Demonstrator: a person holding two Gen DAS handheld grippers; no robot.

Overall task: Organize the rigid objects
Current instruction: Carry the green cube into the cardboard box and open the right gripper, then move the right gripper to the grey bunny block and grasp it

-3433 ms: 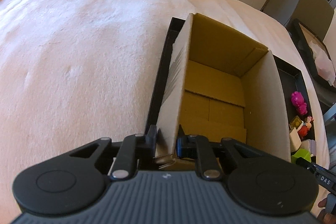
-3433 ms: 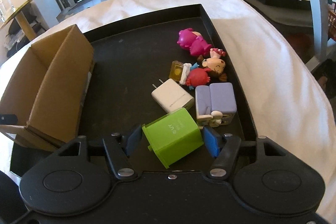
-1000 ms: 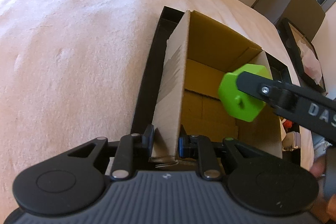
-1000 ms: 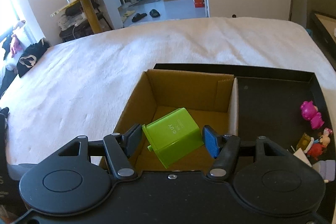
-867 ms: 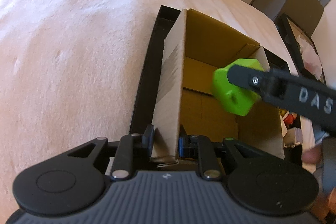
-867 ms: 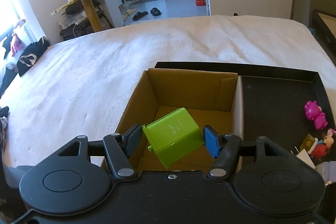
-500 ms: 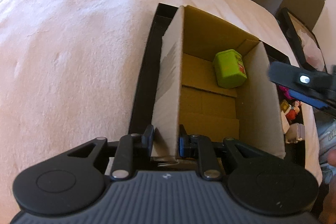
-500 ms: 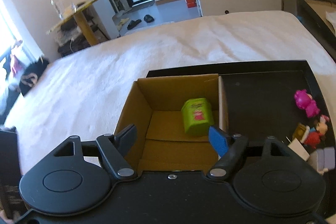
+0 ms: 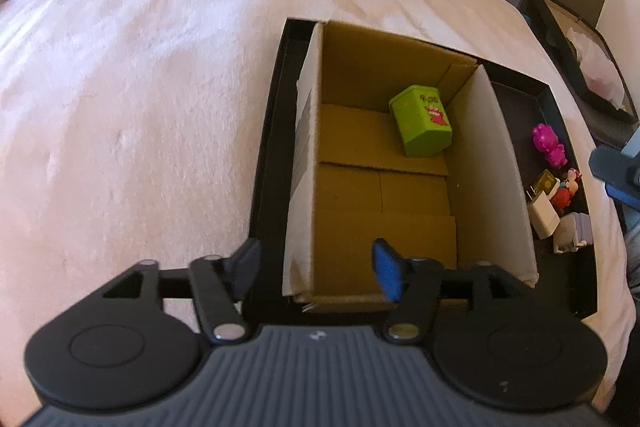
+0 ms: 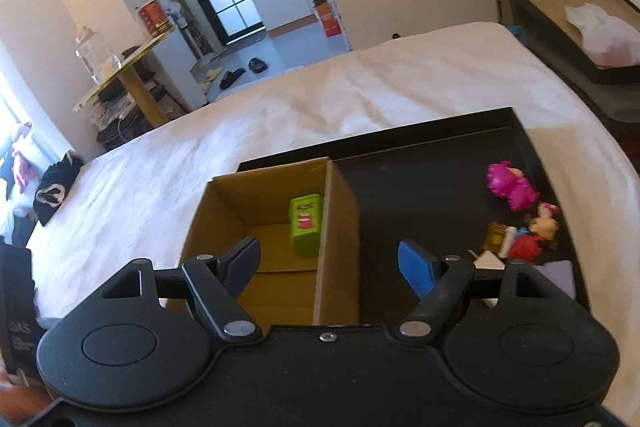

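While the left gripper hangs with its jaws spread wide and nothing between them, its fingers straddle the near-left wall of the cardboard box, one finger outside at about 8 o'clock of the box, the blue-padded one over the box floor at about 6 o'clock. The box stands open-topped in the left part of a black tray that lies on a pale blanket. Inside the box, the green block lies on the floor toward 1 o'clock, in the far-right corner, close to the right wall; whether it touches that wall cannot be told.

Seen from the right wrist, the right gripper is likewise wide open and holds nothing, poised above the near edge of the box, with the green block showing between its fingers, against the right wall.

On the tray floor to the right of the box, at about 3 o'clock, a cluster of small things lies near the tray's right rim: a pink figure, a red-and-white doll, a small yellow item, a white plug adapter and a lilac toy, set close together and well apart from the box.
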